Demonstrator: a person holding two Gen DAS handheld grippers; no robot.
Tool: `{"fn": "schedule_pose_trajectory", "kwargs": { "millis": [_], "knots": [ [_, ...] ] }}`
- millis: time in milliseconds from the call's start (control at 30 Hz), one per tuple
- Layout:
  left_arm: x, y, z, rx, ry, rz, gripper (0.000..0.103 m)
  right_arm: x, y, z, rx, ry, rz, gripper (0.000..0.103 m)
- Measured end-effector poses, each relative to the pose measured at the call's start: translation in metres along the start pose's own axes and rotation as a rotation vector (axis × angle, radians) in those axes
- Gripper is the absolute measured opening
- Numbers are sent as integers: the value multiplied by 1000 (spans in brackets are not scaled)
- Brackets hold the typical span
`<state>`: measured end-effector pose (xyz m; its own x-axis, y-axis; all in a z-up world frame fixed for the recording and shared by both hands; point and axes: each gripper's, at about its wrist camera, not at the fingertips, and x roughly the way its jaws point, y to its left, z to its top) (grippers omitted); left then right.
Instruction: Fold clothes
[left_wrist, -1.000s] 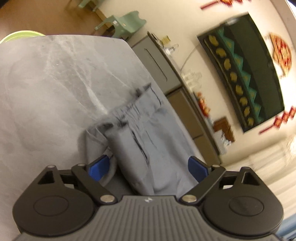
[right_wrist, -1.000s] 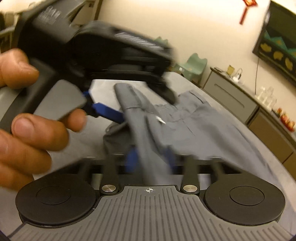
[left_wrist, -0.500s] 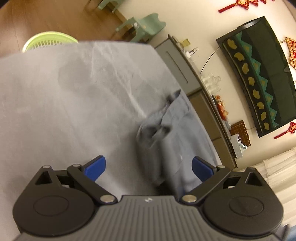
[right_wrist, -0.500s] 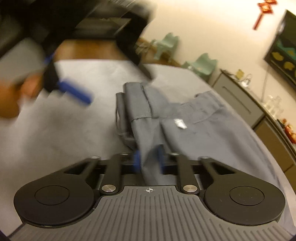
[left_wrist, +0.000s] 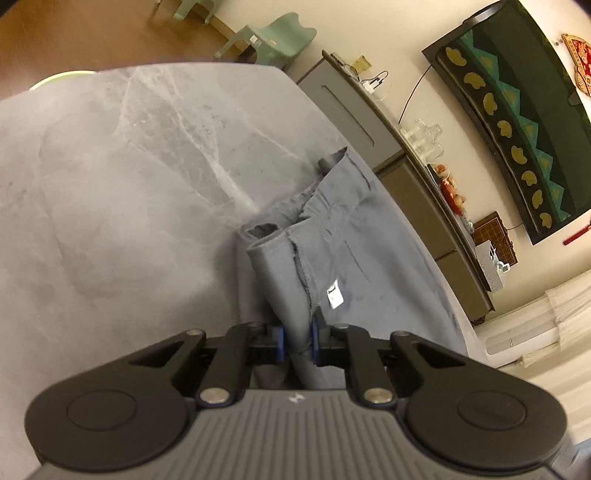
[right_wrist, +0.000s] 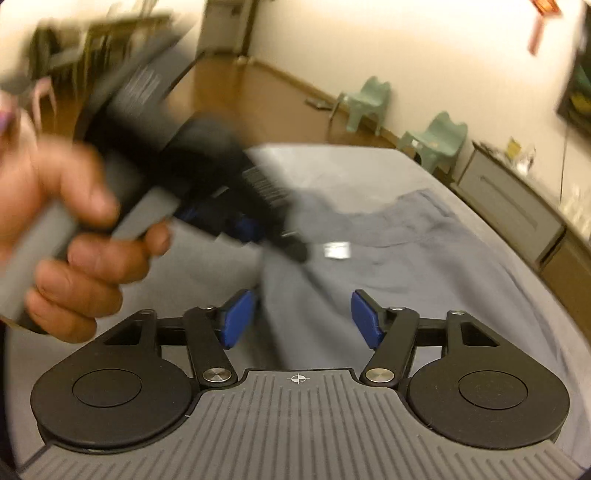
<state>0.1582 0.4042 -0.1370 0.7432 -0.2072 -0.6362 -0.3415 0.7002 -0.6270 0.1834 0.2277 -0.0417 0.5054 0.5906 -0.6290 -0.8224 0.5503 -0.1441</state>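
A: Where are the trousers (left_wrist: 332, 254) right now?

B: On the grey table (left_wrist: 129, 177), out at about two o'clock from my left camera's centre. They lie crumpled, with a rolled fold running back toward me. A small white tag (left_wrist: 333, 297) shows on the cloth just past the fingers.

A: And your left gripper (left_wrist: 296, 338)?

B: Its jaws are closing, and the blue pads (left_wrist: 279, 341) are already pinching that fold, which stands up between them at six o'clock in my view.

A: The right one?

B: My right gripper (right_wrist: 301, 319) has its jaws opening. The blue pads (right_wrist: 238, 319) stand spread on either side of the cloth and neither presses on it. The trousers (right_wrist: 424, 266) spread away from it toward two o'clock.

A: Can you see the other hand from there?

B: Yes, the left hand (right_wrist: 74, 236) sits at nine o'clock in the right camera, wrapped around its handle. It is heavily blurred, so I cannot tell finer detail there.

A: Anything around the table?

B: A green chair (left_wrist: 273, 35) at twelve o'clock in the left view, a grey cabinet (left_wrist: 354, 110) at one, and a dark screen (left_wrist: 517, 122) on the wall at two.
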Motion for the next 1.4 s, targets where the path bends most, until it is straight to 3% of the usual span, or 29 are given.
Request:
{"fn": "schedule_pose_trajectory", "kwargs": {
  "millis": [67, 133, 233, 300, 400, 467, 600, 733, 833, 933, 1000, 1033, 1067, 1133, 1267, 1400],
  "knots": [
    [-6, -14, -5, 70, -35, 42, 10, -10, -38, 9, 128, -28, 7, 64],
    [-14, -42, -17, 205, -105, 105, 10, 0, -78, 20, 243, -20, -36, 61],
    [-25, -85, -43, 423, -213, 174, 9, 47, -124, 37, 339, 73, -117, 36],
    [-28, -106, -61, 551, -259, 200, 9, 83, -149, 47, 391, 135, -157, 34],
    [-26, -119, -78, 633, -259, 213, 9, 132, -179, 45, 434, 249, -192, 33],
    [-24, -119, -78, 610, -237, 207, 9, 154, -187, 37, 414, 301, -195, 46],
    [-26, -116, -74, 598, -226, 222, 9, 160, -190, 53, 426, 353, -186, 51],
    [-26, -128, -91, 708, -244, 250, 9, 157, -172, 97, 428, 273, -146, 91],
    [-24, -139, -107, 796, -266, 272, 9, 179, -132, 127, 300, 344, -107, 97],
    [-20, -146, -118, 860, -280, 291, 9, 218, -96, 137, 142, 496, -128, 96],
    [-18, -148, -123, 888, -285, 302, 9, 238, -77, 135, 51, 584, -157, 86],
    [-18, -149, -125, 893, -284, 301, 9, 246, -70, 132, 15, 619, -176, 68],
    [-21, -150, -125, 891, -282, 294, 9, 246, -68, 132, -3, 628, -194, 42],
    [-27, -155, -127, 891, -290, 280, 9, 236, -70, 135, -26, 594, -202, 19],
    [-47, -178, -154, 956, -355, 247, 9, 162, -105, 140, 96, 426, -175, 10],
    [-62, -206, -205, 1058, -380, 156, 10, 65, -159, 99, 324, 264, -166, 9]
  ]
}}
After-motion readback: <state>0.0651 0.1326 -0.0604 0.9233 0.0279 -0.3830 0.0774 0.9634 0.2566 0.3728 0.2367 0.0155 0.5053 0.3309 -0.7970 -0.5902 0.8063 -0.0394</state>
